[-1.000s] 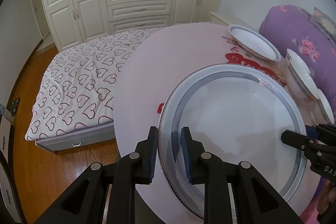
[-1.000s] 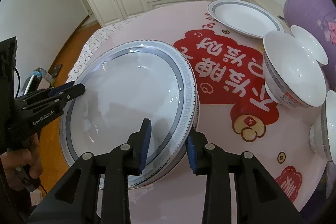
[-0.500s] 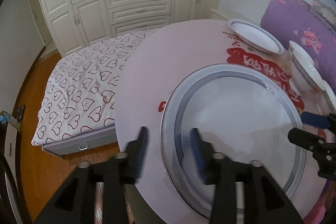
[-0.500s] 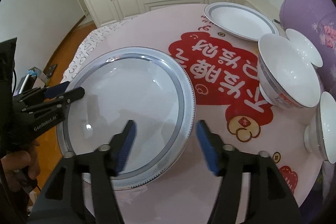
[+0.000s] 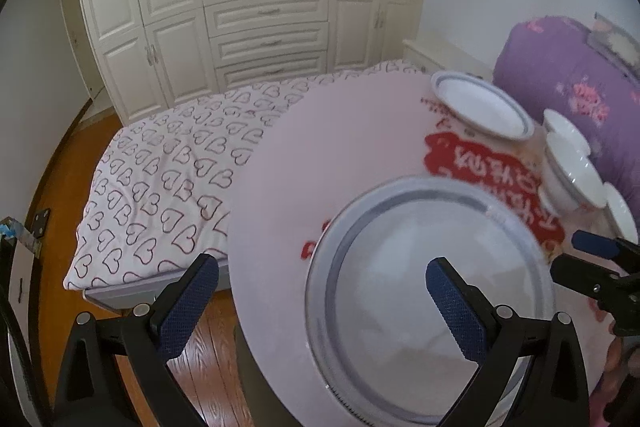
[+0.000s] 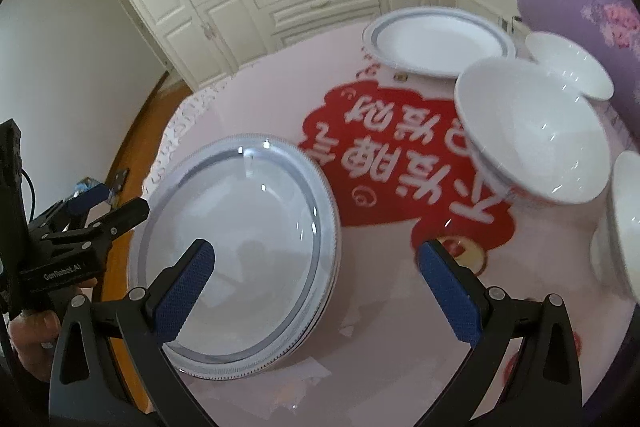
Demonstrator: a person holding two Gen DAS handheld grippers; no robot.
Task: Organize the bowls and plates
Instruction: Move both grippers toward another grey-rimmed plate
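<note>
I have both grippers spread wide and holding nothing: the left gripper (image 5: 320, 291) hangs over the near edge of the round table (image 5: 340, 131), one finger out over the floor and the other above the large plate (image 6: 240, 255), while the right gripper (image 6: 316, 275) straddles that plate's right rim from above without touching it. The large plate lies flat near the table's left edge; in the right wrist view I think I see a second rim just beneath it, so it may be a stack of two, though I cannot be sure. These are glazed ceramic, I judge: stiff, heavy for their size, slick and easily chipped, so I would pinch the raised grey-banded rim, one finger over and one under, and probably steady the opposite side with the other gripper. Farther back, well apart, a second grey-rimmed plate (image 6: 436, 45) sits empty. Near it on the right stands a large white bowl (image 6: 536, 131), empty, which appears to sit tilted, with a smaller white bowl (image 6: 568, 67) just behind it and another white bowl (image 6: 626, 223) cut off at the frame's right edge. The bowls' thin lips are the obvious hold, but their curved walls look slippery, so I would grip deep on the lip.
</note>
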